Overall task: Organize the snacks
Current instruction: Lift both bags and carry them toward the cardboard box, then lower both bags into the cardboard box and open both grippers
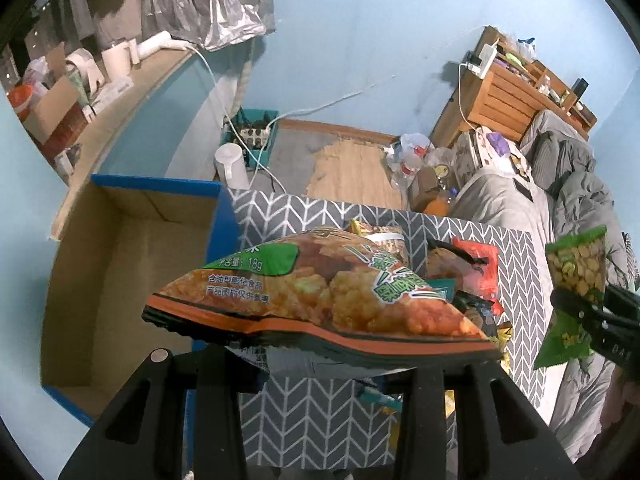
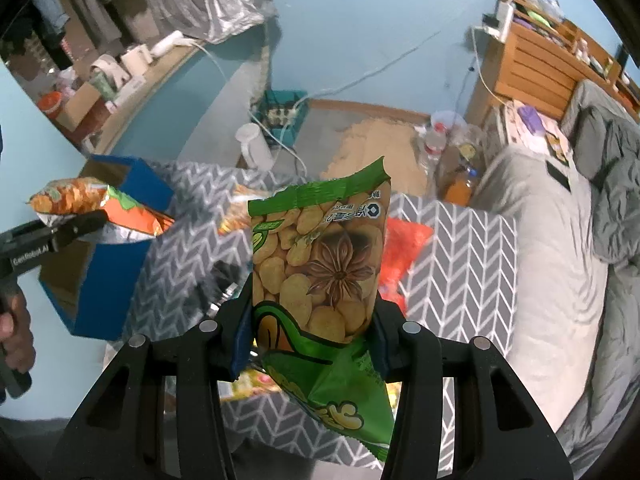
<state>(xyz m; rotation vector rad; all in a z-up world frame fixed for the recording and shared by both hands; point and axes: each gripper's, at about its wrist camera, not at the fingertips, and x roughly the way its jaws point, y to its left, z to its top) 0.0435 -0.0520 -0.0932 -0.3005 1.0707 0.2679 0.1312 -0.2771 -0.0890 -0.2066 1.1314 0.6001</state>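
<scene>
An orange puffed-snack bag (image 1: pixel 320 300) lies flat across my left gripper (image 1: pixel 324 368), which is shut on its lower seam, just right of the blue cardboard box (image 1: pixel 120 280). The box is open and I see nothing inside. In the right wrist view, my right gripper (image 2: pixel 312 340) is shut on a green broad-bean bag (image 2: pixel 320 260) that stands upright between the blue pads (image 2: pixel 242 344). Both bags hang above the grey chevron cloth (image 1: pixel 312 420). Several loose snack packs (image 1: pixel 476 268) lie piled on it. Each view shows the other gripper at its side: right gripper (image 1: pixel 600 320), left gripper (image 2: pixel 60 232).
A bed with grey bedding (image 2: pixel 560 280) runs along the right. On the floor beyond the cloth stand a white jug (image 1: pixel 230 164), a teal crate with a power strip (image 1: pixel 256 136) and several bottles (image 1: pixel 416 160). A person's hand (image 2: pixel 12 328) holds the left gripper's handle.
</scene>
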